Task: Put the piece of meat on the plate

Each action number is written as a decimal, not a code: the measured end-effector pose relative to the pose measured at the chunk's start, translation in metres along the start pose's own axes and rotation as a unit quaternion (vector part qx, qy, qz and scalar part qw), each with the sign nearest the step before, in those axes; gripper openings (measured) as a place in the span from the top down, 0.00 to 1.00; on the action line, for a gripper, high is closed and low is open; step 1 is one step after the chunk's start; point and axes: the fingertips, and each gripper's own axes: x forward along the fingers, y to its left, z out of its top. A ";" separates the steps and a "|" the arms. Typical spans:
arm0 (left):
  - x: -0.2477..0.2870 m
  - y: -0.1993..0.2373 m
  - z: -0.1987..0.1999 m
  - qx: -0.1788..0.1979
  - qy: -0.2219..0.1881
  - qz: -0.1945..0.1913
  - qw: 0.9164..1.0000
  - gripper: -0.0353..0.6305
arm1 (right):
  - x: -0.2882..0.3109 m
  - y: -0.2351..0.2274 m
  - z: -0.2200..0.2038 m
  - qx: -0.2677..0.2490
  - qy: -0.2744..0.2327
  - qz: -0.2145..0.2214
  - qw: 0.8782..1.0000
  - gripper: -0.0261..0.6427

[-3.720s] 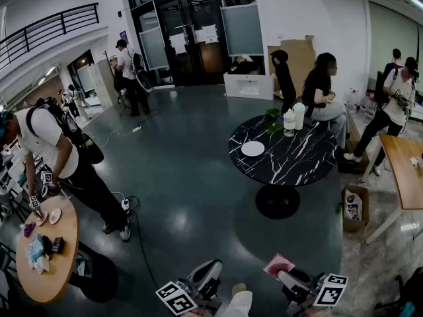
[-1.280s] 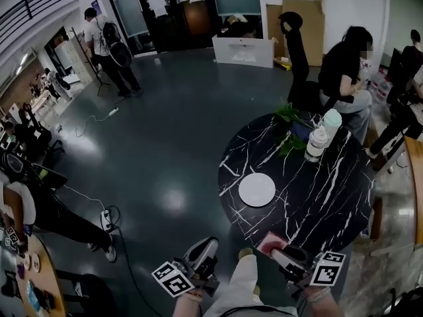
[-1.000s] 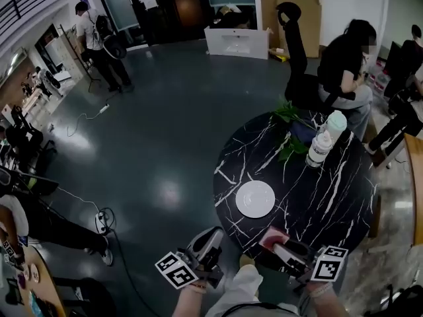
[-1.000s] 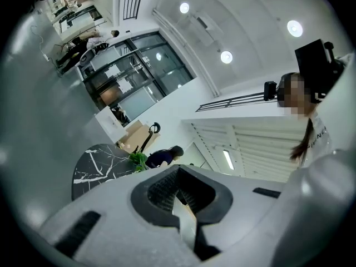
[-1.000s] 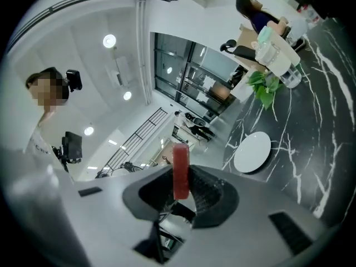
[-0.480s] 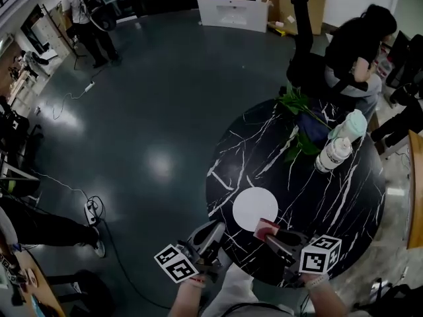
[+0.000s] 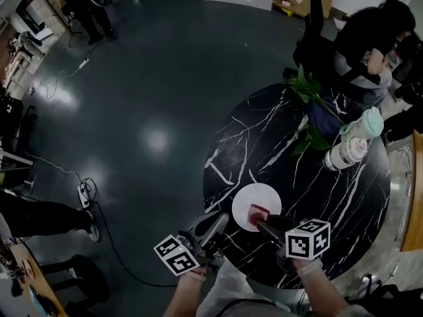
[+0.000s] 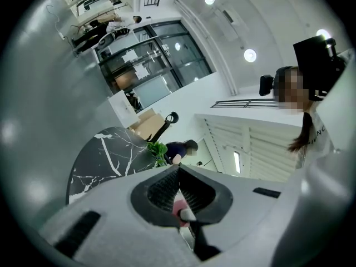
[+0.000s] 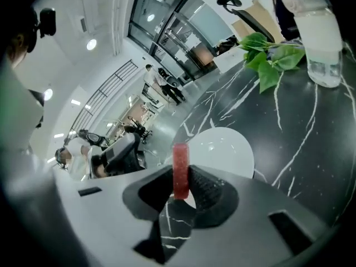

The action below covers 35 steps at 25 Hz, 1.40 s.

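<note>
While the right tool (image 7: 259, 218) holds the red piece of meat (image 7: 255, 212) at the near rim of the white plate (image 7: 254, 193) on the marble table (image 7: 297, 170), the left tool (image 7: 217, 222) hangs beside the table's edge. Left gripper view: jaws together, empty. Right gripper view: jaws pinch the meat edge-up.

No word, number or brand can be read anywhere. The cube (image 7: 175, 255) on the left tool (image 7: 220, 220) and the cube (image 7: 307, 238) on the right tool (image 7: 259, 220) bear black-and-white square markers (patterns, not letters). The paper sheets (image 8: 142, 71) on the glass doors (image 8: 167, 88) are too small to read. The label on the bottle (image 9: 317, 32) on the counter (image 9: 311, 127) is too blurred to read.
</note>
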 end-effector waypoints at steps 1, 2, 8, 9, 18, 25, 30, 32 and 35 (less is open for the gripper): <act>0.001 0.001 0.000 -0.001 0.000 0.000 1.000 0.93 | 0.004 -0.002 0.000 -0.017 0.014 -0.010 1.000 0.83; 0.001 0.002 0.000 -0.002 0.000 0.000 1.000 0.93 | 0.007 -0.003 0.000 -0.038 0.026 -0.020 0.999 0.83; -0.002 0.009 -0.001 -0.007 -0.004 0.007 1.000 0.93 | 0.020 -0.011 0.007 -0.181 0.077 -0.092 0.976 0.83; -0.003 0.010 -0.001 -0.008 -0.005 0.008 1.000 0.93 | 0.022 -0.011 0.006 -0.185 0.085 -0.092 0.975 0.83; -0.011 0.011 0.005 -0.013 -0.018 0.012 1.000 0.93 | 0.030 -0.005 0.005 -0.148 0.122 -0.050 0.980 0.83; -0.016 0.008 0.004 -0.016 -0.023 0.010 1.000 0.93 | 0.027 -0.010 0.008 -0.167 0.120 -0.069 0.976 0.83; -0.020 0.006 0.002 -0.019 -0.025 0.010 0.999 0.93 | 0.023 -0.012 0.008 -0.187 0.115 -0.085 0.972 0.82; -0.020 0.004 0.001 -0.019 -0.024 0.008 0.999 0.93 | 0.021 -0.013 0.008 -0.209 0.113 -0.093 0.967 0.81; -0.021 0.001 -0.001 -0.020 -0.023 0.004 1.000 0.93 | 0.018 -0.014 0.010 -0.225 0.104 -0.103 0.963 0.79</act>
